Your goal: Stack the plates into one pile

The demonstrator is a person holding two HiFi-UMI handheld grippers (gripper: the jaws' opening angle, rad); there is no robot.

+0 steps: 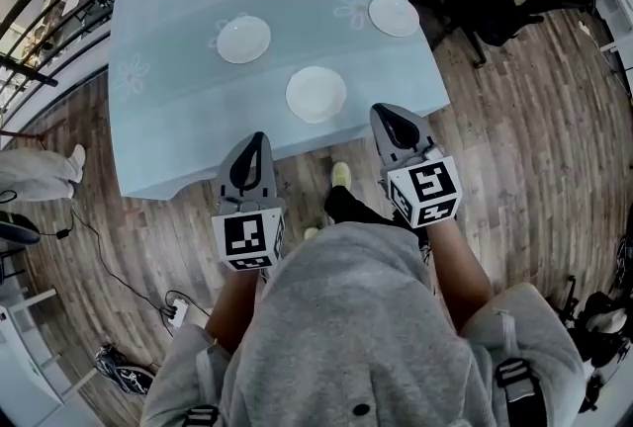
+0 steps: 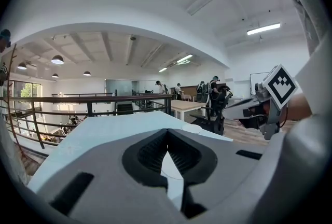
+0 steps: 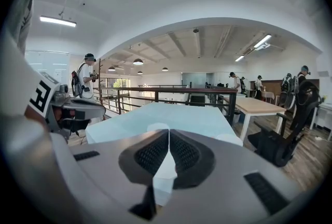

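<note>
White, unstacked on table: near plate by front edge, second plate mid-table, third plate at right edge. Holds left gripper and right gripper closed, empty, at front edge, likely pending first pickup.

The tabletop is running off the head view's top edge. The left tool is blocking the near tabletop, leaving one plate barely peeking. The right tool is covering part of another plate. Background people are appearing too small to make out.
</note>
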